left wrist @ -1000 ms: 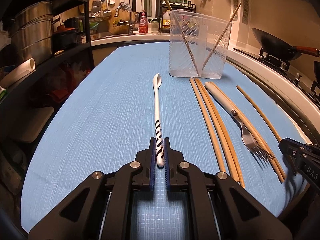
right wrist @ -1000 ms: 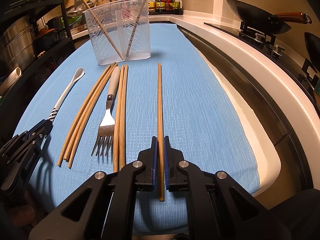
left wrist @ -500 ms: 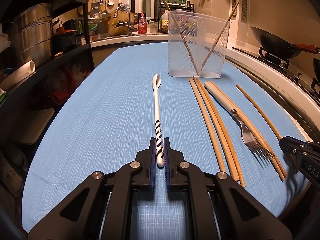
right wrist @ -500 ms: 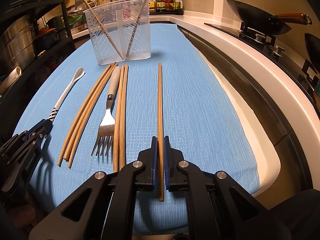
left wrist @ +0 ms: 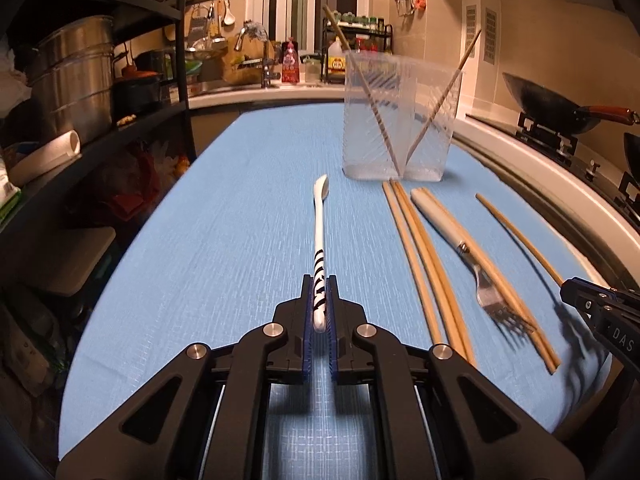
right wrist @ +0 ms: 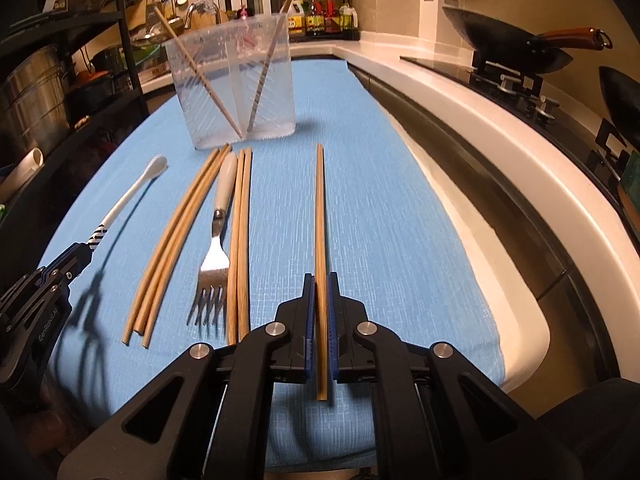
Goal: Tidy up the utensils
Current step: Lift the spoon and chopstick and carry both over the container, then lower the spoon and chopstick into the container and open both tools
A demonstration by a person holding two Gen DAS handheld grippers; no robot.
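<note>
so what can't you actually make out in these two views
- Left wrist view: fork tines, blurred.
- Left wrist view: right tool, cut off by the right edge.
- Right wrist view: left tool, cut off by the left edge.
- Right wrist view: held chopstick, whether lifted off the blue cloth.

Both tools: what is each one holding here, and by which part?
The left tool is shut on the white spoon at the striped end of its handle. The right tool is shut on a single wooden chopstick near its closer end.
</note>
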